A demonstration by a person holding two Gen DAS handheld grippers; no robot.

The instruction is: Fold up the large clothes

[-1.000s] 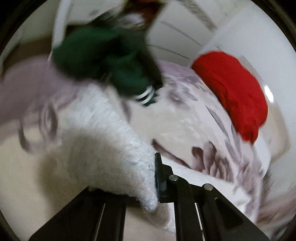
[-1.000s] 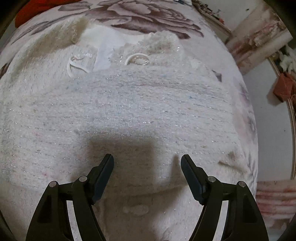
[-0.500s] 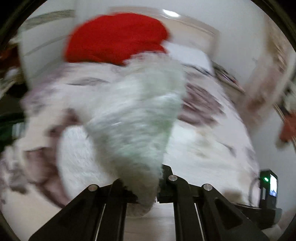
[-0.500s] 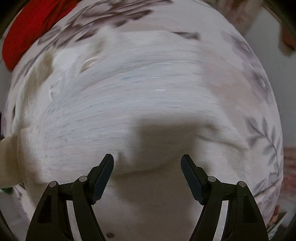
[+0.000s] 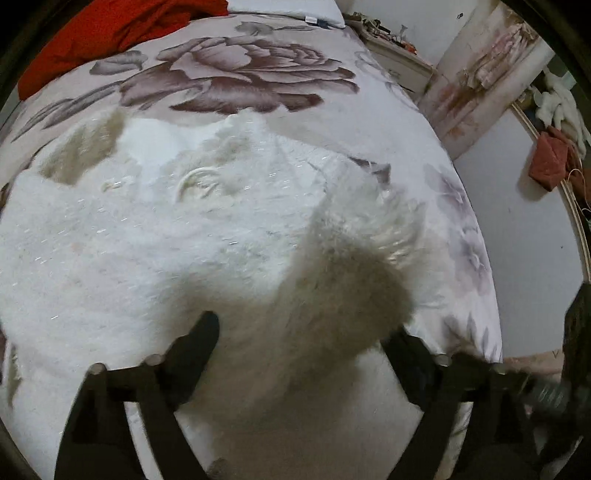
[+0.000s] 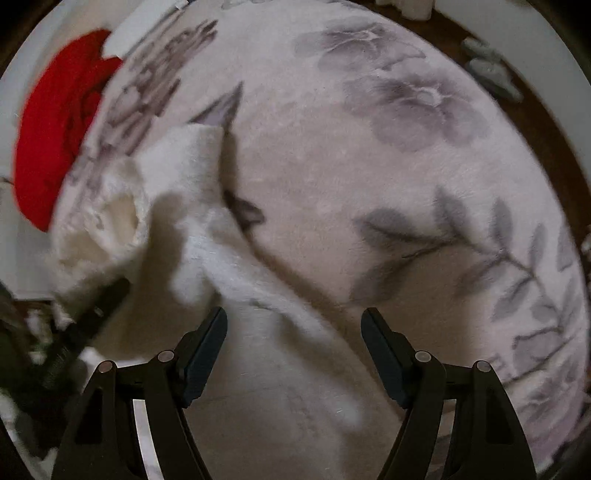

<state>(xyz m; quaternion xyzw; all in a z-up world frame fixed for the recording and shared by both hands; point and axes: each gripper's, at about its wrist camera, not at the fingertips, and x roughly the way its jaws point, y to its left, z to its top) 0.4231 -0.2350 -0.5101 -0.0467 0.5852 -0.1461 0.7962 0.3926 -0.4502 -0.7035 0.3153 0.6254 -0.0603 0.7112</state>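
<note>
A fluffy white sweater (image 5: 155, 236) lies spread on the floral bedspread (image 5: 243, 74). One sleeve (image 5: 354, 266) drapes across its right side, between the wide-apart fingers of my left gripper (image 5: 303, 332), which is open just above it. In the right wrist view the sweater's edge (image 6: 207, 236) lies at left on the bedspread (image 6: 369, 155). My right gripper (image 6: 293, 332) is open and empty over that edge. The left gripper's dark finger (image 6: 96, 314) shows blurred at lower left.
A red garment (image 5: 110, 33) lies at the bed's far corner, also in the right wrist view (image 6: 55, 133). A nightstand (image 5: 395, 55) and a floral panel (image 5: 480, 74) stand beyond the bed. Red cloth (image 5: 550, 155) lies on the floor at right.
My left gripper was shut on the sleeve, swung it across over the sweater and opened, letting it go. My right gripper stayed open and turned toward the sweater's right edge.
</note>
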